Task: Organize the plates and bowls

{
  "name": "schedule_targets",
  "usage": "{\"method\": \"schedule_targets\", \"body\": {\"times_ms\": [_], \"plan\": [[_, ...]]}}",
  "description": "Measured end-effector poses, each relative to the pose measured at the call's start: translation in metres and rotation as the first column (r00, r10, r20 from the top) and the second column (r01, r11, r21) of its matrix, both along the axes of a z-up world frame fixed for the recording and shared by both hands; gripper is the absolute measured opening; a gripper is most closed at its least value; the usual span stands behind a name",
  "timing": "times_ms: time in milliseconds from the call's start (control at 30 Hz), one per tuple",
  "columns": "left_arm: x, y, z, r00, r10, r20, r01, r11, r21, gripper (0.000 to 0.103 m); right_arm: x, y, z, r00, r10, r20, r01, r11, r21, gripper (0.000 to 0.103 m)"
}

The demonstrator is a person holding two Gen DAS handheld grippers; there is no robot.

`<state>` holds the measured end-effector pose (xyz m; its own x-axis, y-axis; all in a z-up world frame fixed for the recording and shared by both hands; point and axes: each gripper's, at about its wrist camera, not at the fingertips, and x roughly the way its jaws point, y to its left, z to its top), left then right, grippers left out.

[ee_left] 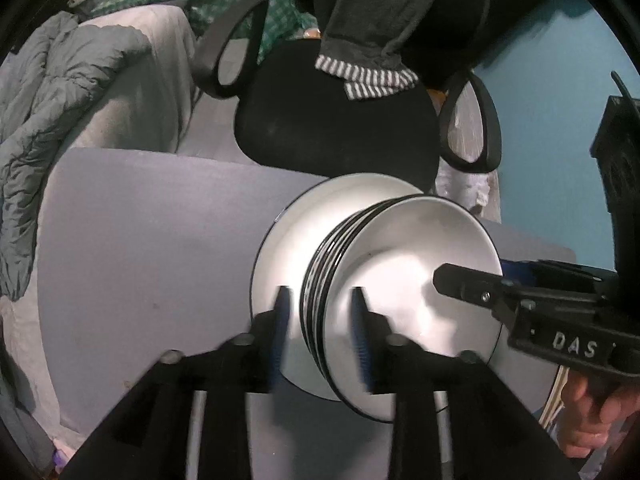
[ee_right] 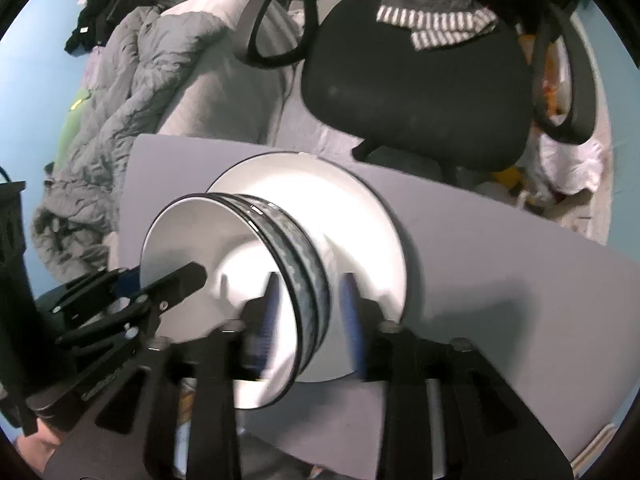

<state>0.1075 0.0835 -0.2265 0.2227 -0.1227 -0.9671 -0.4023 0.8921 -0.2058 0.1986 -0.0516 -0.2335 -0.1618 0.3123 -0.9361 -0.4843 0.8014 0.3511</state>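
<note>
The left hand-held gripper [ee_left: 320,336] is being held with its fingers spread, straddling the near rim of the stacked bowls [ee_left: 400,280] without pressing on it. The right hand-held gripper [ee_right: 310,320] is likewise being held spread, astride the opposite rim of the same stack. The bowls are being carried by a white plate [ee_left: 288,240], which is resting on the grey worktop [ee_left: 160,240]. A black office chair [ee_left: 332,120], draped with a grey garment [ee_left: 380,20], is standing beyond the worktop.
</note>
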Motion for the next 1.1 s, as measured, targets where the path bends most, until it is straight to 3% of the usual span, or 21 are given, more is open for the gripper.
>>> {"method": "schedule_targets", "body": {"times_ms": [33, 200, 333, 433, 633, 1100], "plan": [[-0.002, 0.000, 0.003, 1.000, 0.005, 0.009, -0.006, 1.000, 0.016, 0.048, -0.001, 0.001, 0.003, 1.000, 0.007, 0.029, -0.006, 1.000, -0.018, 0.059], [-0.013, 0.002, 0.020, 0.999, 0.028, 0.044, -0.030, 0.998, 0.062, 0.062, -0.006, -0.003, 0.019, 0.993, 0.026, 0.115, -0.016, 0.996, -0.087, 0.061], [-0.024, 0.003, 0.040, 0.995, 0.056, 0.078, -0.062, 0.994, 0.085, 0.064, -0.011, -0.010, 0.043, 0.981, 0.011, 0.193, 0.010, 0.994, -0.108, 0.062], [-0.033, 0.002, 0.060, 0.991, 0.070, 0.115, -0.081, 0.992, 0.098, 0.071, -0.013, -0.014, 0.063, 0.973, -0.007, 0.231, 0.030, 0.995, -0.097, 0.062], [-0.047, -0.011, 0.104, 0.978, 0.051, 0.201, -0.080, 0.987, 0.137, 0.073, -0.020, -0.024, 0.113, 0.945, -0.060, 0.322, 0.078, 0.996, -0.044, 0.062], [-0.080, -0.038, 0.189, 0.935, -0.011, 0.353, -0.067, 0.976, 0.207, 0.083, -0.051, -0.033, 0.192, 0.898, -0.110, 0.427, 0.099, 0.994, 0.048, 0.062]]}}
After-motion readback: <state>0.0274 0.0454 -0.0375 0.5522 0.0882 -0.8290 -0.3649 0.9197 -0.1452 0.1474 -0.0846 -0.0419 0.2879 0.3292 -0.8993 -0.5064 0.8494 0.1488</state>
